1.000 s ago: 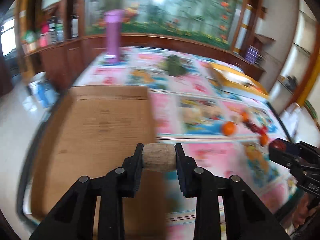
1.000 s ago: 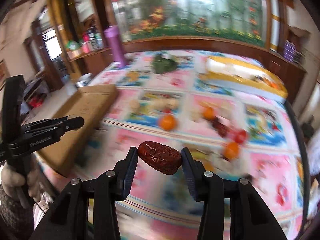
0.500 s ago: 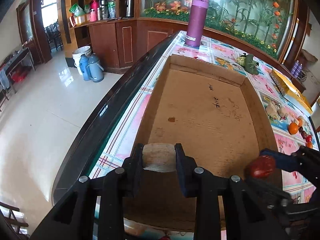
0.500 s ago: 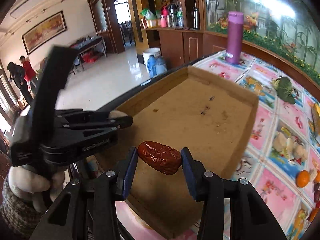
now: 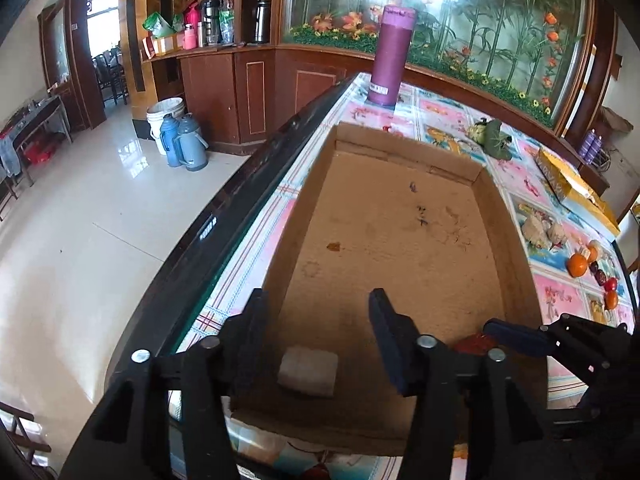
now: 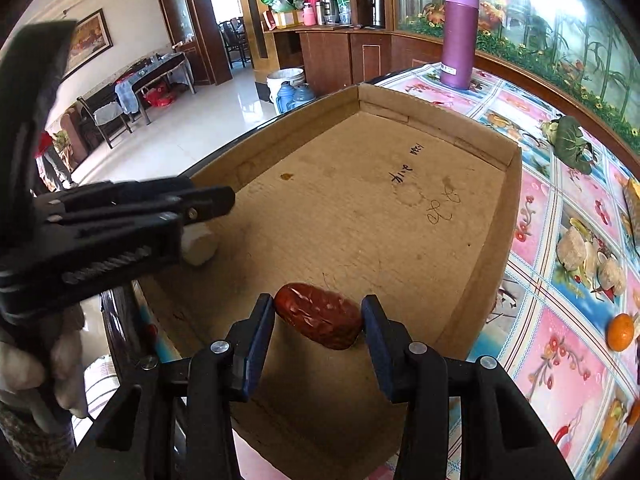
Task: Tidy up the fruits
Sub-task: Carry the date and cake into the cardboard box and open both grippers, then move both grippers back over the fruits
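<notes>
A shallow cardboard tray [image 5: 508, 216] [image 6: 500, 216] lies on the patterned table. My left gripper [image 5: 320, 320] is open above the tray's near left corner; a pale cut piece of fruit [image 5: 308, 370] [image 6: 198, 246] lies on the tray floor just below it. My right gripper [image 6: 318, 320] has its jaws apart around a wrinkled red date [image 6: 320, 316], which sits between them low over the tray. The right gripper [image 5: 532, 340] and the date [image 5: 470, 344] also show in the left wrist view. An orange [image 5: 578, 264] [image 6: 620, 332] and small red fruits [image 5: 610, 284] lie on the table to the right.
A purple flask [image 5: 390, 56] [image 6: 460, 36] stands beyond the tray's far end. A green leafy bundle [image 5: 494, 138] [image 6: 568, 142] and a yellow box [image 5: 568, 188] lie on the table. The table's dark left edge [image 5: 224, 232] drops to the floor.
My left gripper has opened and dropped the pale piece onto the tray floor. My right gripper has loosened around the date and come lower over the tray.
</notes>
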A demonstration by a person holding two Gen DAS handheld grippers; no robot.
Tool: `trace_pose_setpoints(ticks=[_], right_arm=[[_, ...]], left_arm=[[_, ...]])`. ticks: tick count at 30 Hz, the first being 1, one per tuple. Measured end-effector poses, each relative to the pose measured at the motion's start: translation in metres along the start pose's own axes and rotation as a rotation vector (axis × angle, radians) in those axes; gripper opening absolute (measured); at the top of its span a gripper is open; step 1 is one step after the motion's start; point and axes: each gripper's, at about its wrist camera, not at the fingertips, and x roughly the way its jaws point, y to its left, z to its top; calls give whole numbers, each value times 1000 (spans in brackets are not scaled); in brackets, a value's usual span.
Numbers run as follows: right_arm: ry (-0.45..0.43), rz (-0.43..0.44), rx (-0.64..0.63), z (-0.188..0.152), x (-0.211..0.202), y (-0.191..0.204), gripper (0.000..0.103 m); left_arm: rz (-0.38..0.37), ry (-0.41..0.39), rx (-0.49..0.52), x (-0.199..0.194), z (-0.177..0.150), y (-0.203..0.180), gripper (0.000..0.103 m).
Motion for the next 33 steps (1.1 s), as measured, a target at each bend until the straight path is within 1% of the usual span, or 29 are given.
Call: trace_pose_setpoints(ticks=[1,2,6,9,12,15,18,19,22,24,26,28,31,33], right_arm=[[-5,0,7,-1,-3,-1,63],[-14,2,13,-1,-6,-3,68],[-58,-5,28,-4,-23,-8,68],[-88,-10,60,-10,-41,-18,69],[-126,-30,111,-21,-66,-40,70],[-169,-86,177,-36,-98,-75,72],[-211,-166,266,-50,-130,-123,75],[-227,-206,312,-59,-144,-145,76],[-259,-313,436,-82,-177,-204,77],[-268,-379,511,-99,-195,-234,77],[-270,-406,572,-115,-208,-257,77],[-265,-412,621,-127,-214,-275,77],[-241,-388,665,-140,-209,-294,77],[-209,-374,666,-142,-196,-296,77]], left_arm=[[12,-15,-5,-5,1,0,65],[15,-26,-9,-9,1,1,66],[13,-52,-57,-23,4,6,67],[-12,-66,-109,-35,6,8,67],[-44,-84,-134,-45,11,2,70],[-84,-103,-139,-51,15,-13,74],[-139,-89,-108,-50,19,-37,75],[-152,-84,-94,-48,20,-46,75],[-177,-56,-36,-37,19,-78,75],[-198,-28,5,-27,17,-101,75],[-223,1,53,-16,15,-127,75],[-255,28,98,-7,13,-153,75],[-309,68,159,5,10,-189,75],[-323,80,205,11,7,-211,75]])
